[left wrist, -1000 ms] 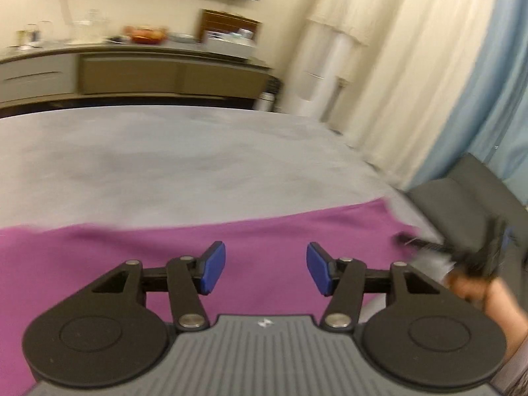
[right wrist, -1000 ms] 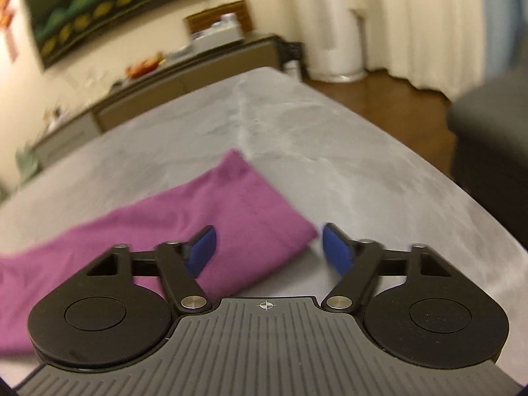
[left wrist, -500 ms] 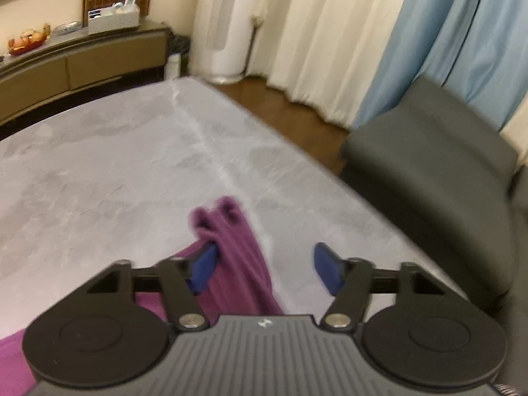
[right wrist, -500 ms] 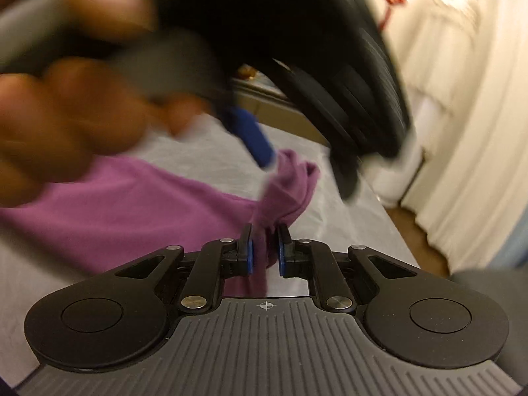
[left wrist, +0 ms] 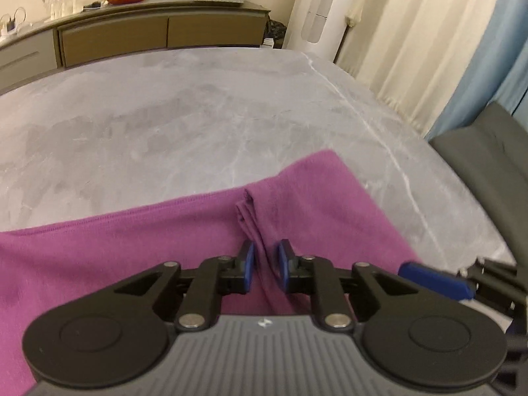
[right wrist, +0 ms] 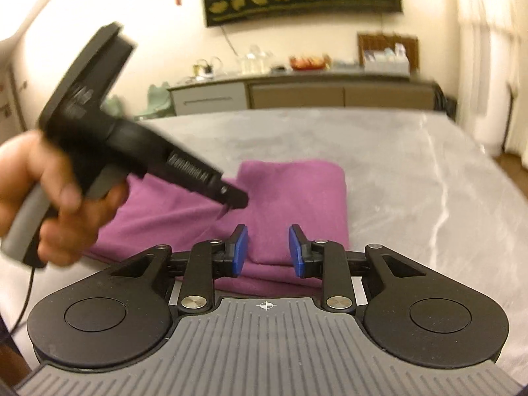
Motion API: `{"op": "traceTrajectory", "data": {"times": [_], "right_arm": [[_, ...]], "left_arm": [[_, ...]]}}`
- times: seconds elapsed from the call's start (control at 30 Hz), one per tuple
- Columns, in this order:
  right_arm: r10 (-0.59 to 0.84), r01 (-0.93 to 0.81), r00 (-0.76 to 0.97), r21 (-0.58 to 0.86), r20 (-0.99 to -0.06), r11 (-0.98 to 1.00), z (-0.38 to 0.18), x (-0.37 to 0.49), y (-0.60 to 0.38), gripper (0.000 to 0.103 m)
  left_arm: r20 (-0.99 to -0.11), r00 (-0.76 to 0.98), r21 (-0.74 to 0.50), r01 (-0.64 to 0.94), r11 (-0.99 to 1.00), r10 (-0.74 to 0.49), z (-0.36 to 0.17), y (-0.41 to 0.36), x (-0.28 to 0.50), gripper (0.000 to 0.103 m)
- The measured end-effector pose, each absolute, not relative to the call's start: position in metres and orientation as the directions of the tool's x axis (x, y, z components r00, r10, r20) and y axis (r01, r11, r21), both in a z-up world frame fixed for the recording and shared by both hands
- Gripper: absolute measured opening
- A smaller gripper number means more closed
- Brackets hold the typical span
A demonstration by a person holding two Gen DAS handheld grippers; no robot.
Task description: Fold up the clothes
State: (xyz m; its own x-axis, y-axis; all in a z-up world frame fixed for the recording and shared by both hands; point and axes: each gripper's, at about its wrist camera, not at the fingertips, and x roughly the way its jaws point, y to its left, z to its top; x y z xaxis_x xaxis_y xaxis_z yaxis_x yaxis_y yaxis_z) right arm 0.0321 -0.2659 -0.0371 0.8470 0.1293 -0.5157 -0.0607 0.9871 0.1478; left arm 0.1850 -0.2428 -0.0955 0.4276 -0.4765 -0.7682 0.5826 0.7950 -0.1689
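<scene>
Right gripper, clamped on the purple garment half a second ago, is now standing released, while left gripper is pinching its doubled-over end on the grey table, carrying the fold.

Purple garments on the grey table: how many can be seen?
1. The purple garment lies folded on the grey table; the left gripper pinches its raised fold, and the right gripper is open above it.

Plain purple cloth, grey marbled table
</scene>
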Motion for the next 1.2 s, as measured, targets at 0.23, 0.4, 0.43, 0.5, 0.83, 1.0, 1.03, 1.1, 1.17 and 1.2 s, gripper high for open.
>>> {"op": "traceTrajectory", "data": {"times": [0.23,0.4,0.43,0.5,0.83,1.0,1.03,1.1,1.17,1.2], "right_arm": [[-0.024,0.143,0.837,0.175,-0.547,0.974,-0.046,0.053,-0.288,0.066],[-0.053,0.116,0.837,0.082,-0.545,0.990,-0.047,0.059,-0.276,0.012],[-0.061,0.094,0.860,0.040,-0.507,0.995,-0.040,0.054,-0.267,0.011],[-0.071,0.059,0.896,-0.042,-0.437,0.997,-0.029,0.043,-0.247,0.011],[0.227,-0.239,0.924,-0.002,-0.309,0.971,-0.007,0.029,-0.199,0.042],[0.232,-0.205,0.889,0.110,-0.396,0.973,-0.017,0.052,-0.197,0.045],[0.217,-0.190,0.877,0.105,-0.430,0.976,-0.022,0.058,-0.192,0.045],[0.196,-0.169,0.849,0.099,-0.492,0.981,-0.032,0.071,-0.184,0.039],[0.184,-0.159,0.810,0.093,-0.556,0.983,-0.043,0.085,-0.178,0.034],[0.177,-0.153,0.794,0.091,-0.582,0.984,-0.048,0.092,-0.176,0.034]], "left_arm": [[-0.732,0.553,-0.020,0.567,0.824,-0.398,-0.061,-0.236,0.165,0.048],[-0.679,0.573,-0.048,0.590,0.806,-0.460,-0.025,-0.231,0.157,0.069],[-0.681,0.566,-0.056,0.593,0.803,-0.465,-0.026,-0.228,0.158,0.071],[-0.685,0.552,-0.072,0.599,0.798,-0.476,-0.027,-0.223,0.161,0.072],[-0.686,0.522,-0.182,0.550,0.815,-0.506,-0.031,-0.154,0.174,0.017],[-0.745,0.492,-0.206,0.472,0.857,-0.450,-0.063,-0.094,0.184,0.018],[-0.751,0.491,-0.201,0.466,0.862,-0.441,-0.068,-0.092,0.185,0.019],[-0.763,0.489,-0.190,0.454,0.870,-0.422,-0.079,-0.089,0.186,0.024],[-0.766,0.512,-0.147,0.449,0.881,-0.389,-0.083,-0.092,0.182,0.033],[-0.766,0.524,-0.125,0.446,0.886,-0.372,-0.085,-0.093,0.180,0.041]]}}
